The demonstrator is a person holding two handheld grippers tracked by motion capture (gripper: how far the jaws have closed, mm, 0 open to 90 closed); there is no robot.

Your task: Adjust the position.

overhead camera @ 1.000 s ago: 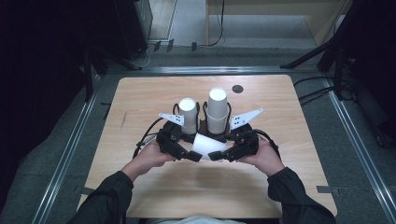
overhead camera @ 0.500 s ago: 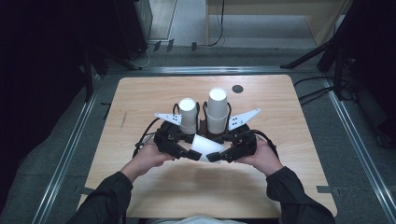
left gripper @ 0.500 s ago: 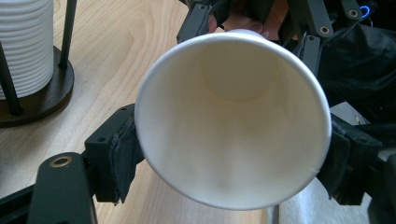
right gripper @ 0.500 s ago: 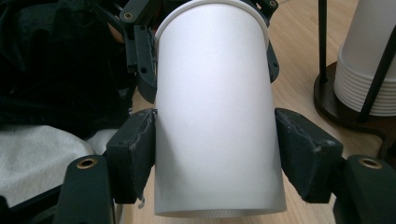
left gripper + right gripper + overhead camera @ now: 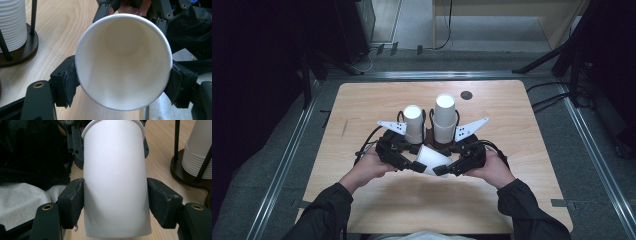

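Gripping one white paper cup (image 5: 430,159) between them, the two hand-held tools meet over the middle of the wooden table (image 5: 362,100), towards its near edge. The left tool (image 5: 416,165) has its padded jaws pressed against the cup's rim on both sides; the left gripper view looks straight into the cup's open mouth (image 5: 123,61), with one pad (image 5: 70,83) touching the rim at each side. Its jaws have just been closing on the cup. The right tool (image 5: 439,170) clamps the cup's body nearer the base, and the right gripper view shows the smooth white wall (image 5: 115,185) squeezed between its two pads (image 5: 75,200); these jaws have also just been closing, with the cup between them. The cup lies on its side, mouth towards the left tool, held just above the table surface.

Just beyond the tools, two dark wire-frame holders stand side by side on round bases. The left holder carries a shorter stack of white cups (image 5: 413,122); the right holder carries a taller stack (image 5: 445,116). A small dark disc (image 5: 466,95) sits near the far edge, towards the right corner. The person's forearms, in dark sleeves (image 5: 327,212), come in from the near edge.
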